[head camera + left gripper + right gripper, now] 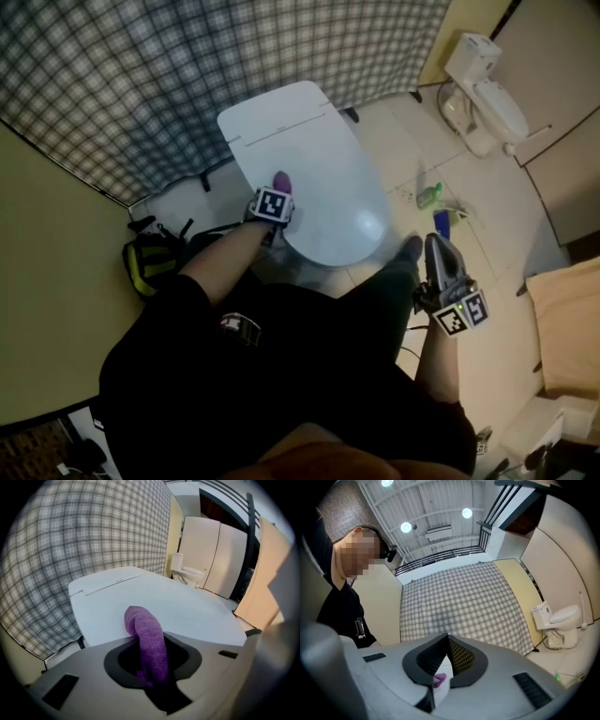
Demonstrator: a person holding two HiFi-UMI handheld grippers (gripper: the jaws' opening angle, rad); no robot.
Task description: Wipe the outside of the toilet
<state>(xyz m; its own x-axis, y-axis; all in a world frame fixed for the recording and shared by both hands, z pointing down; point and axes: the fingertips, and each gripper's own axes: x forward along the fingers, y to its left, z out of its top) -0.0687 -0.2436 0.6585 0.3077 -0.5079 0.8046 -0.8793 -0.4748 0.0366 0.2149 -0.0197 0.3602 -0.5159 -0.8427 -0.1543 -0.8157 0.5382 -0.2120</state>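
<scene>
My left gripper (277, 193) is clamped on the purple cloth (149, 641), whose folded end sticks out past the jaws and rests on the left side of the closed lid of the toilet (314, 173). My right gripper (447, 645) has its jaws drawn together at the tips with nothing between them. It hangs to the right of the bowl, clear of it, beside my leg. A green bottle (429, 195) stands on the floor nearby, and toilet 2 (483, 89) sits in the far corner.
</scene>
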